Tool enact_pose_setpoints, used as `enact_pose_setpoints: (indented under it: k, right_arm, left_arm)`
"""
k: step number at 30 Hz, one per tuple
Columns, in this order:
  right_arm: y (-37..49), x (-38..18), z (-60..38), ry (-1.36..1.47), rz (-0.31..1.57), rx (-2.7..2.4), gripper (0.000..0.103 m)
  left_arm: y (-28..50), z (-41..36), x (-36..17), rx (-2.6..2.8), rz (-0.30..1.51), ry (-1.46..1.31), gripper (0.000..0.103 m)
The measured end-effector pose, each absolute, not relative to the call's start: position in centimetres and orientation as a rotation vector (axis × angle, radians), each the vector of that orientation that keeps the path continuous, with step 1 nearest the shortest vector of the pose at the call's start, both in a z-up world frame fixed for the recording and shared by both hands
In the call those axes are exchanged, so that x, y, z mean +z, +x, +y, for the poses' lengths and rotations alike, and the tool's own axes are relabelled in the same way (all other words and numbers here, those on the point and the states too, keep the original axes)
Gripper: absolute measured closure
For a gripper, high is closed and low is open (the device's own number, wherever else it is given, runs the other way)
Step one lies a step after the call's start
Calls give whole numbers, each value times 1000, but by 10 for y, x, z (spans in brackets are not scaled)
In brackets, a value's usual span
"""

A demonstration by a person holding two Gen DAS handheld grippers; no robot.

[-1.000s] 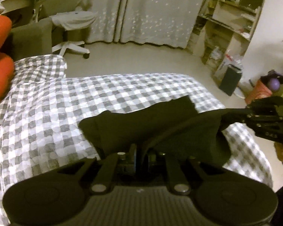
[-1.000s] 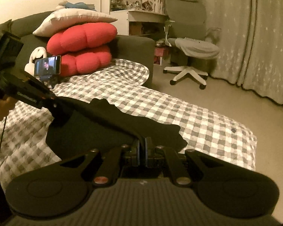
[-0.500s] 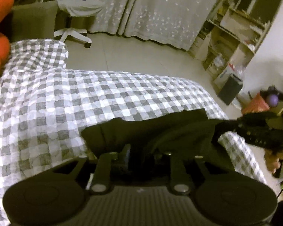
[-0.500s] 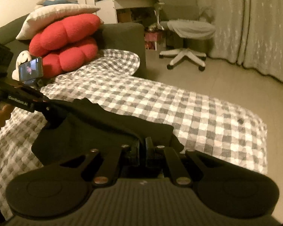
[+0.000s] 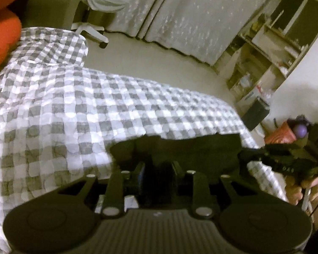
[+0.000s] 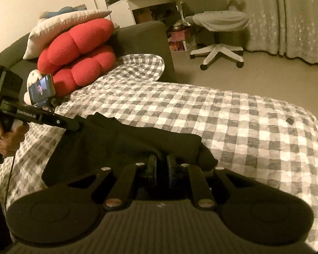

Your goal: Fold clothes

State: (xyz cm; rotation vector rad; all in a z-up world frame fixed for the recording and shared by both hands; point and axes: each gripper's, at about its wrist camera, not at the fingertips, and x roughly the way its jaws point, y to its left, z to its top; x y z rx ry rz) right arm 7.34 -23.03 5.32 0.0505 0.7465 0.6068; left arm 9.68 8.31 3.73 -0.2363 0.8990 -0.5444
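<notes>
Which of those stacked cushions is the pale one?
The top cushion: cream and flat, lying on the two puffy red cushions against the sofa.

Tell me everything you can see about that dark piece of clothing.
The dark garment is plain, soft-looking cloth with no visible print; its type is unclear. It lies bunched on the checked bedspread, its upper edge stretched between the left gripper and right gripper, both pinching it. The rest sags onto the bedspread.
</notes>
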Motion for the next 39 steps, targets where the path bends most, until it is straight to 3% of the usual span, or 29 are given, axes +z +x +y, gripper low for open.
enact_pose_setpoints:
  k: [3, 6, 9, 26, 29, 31, 32, 33, 39]
  right_arm:
    - [76, 53, -231, 55, 750, 607, 88]
    - [74, 55, -232, 55, 734, 600, 91]
    - [72, 59, -231, 56, 711, 594, 94]
    - [83, 69, -222, 45, 643, 520, 95]
    - [91, 57, -221, 37, 697, 508, 89]
    - [91, 56, -224, 27, 706, 489, 78]
    - [89, 59, -228, 39, 690, 483, 65]
    - [87, 63, -233, 52, 673, 476, 60]
    - [79, 77, -251, 108, 614, 441, 59]
  left_arm:
    - [97, 77, 35, -538, 905, -216, 78]
    - [96, 75, 36, -528, 897, -219, 91]
    - [91, 73, 40, -516, 875, -212, 98]
    - [93, 51, 59, -430, 754, -169, 99]
    - [100, 45, 46, -395, 792, -134, 99]
    - [100, 44, 43, -391, 788, -133, 99]
    - [100, 45, 43, -391, 788, -138, 99]
    - [100, 46, 43, -391, 787, -143, 99]
    - [100, 49, 40, -385, 789, -145, 99]
